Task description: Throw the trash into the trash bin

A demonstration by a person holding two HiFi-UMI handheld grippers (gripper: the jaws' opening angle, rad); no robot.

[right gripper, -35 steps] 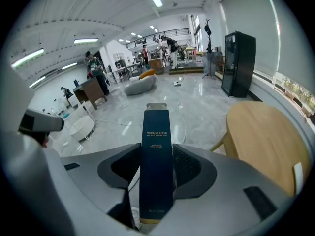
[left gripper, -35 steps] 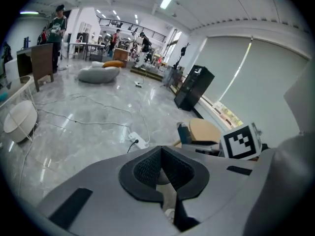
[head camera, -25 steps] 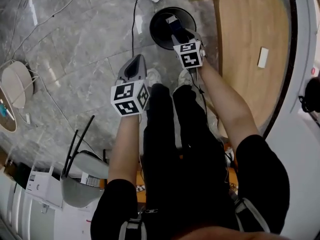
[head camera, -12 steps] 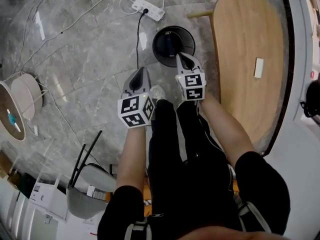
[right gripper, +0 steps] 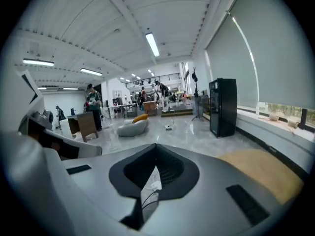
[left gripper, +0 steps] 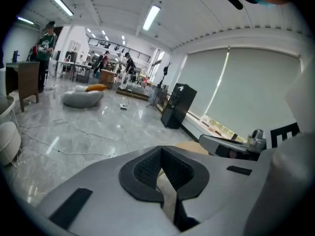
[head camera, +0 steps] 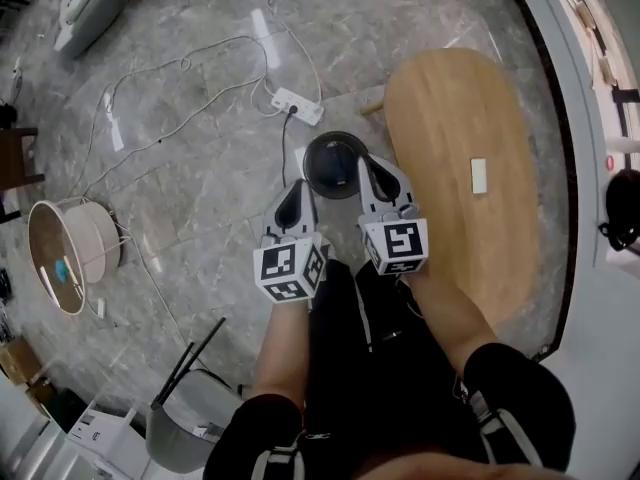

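Note:
The black round trash bin (head camera: 335,165) stands on the grey marble floor just beyond my feet, beside the oval wooden table (head camera: 450,138). I cannot make out what lies inside it. My left gripper (head camera: 296,192) is held up in front of me, its tip over the bin's near left rim. My right gripper (head camera: 369,168) is held up over the bin's right rim. Both are shut with nothing between the jaws. The left gripper view shows the left gripper (left gripper: 162,173) pointing out across the room. So does the right gripper view for the right gripper (right gripper: 153,173).
A white power strip (head camera: 298,106) with cables lies on the floor beyond the bin. A small white card (head camera: 479,176) lies on the table. A round lampshade (head camera: 70,253) sits at the left and a chair (head camera: 185,423) near my left leg. A black cabinet (left gripper: 177,104) stands by the window.
Both grippers have risen up and away from the bin. The right one was low at the bin's mouth and now sits well above it. The head view takes in more floor.

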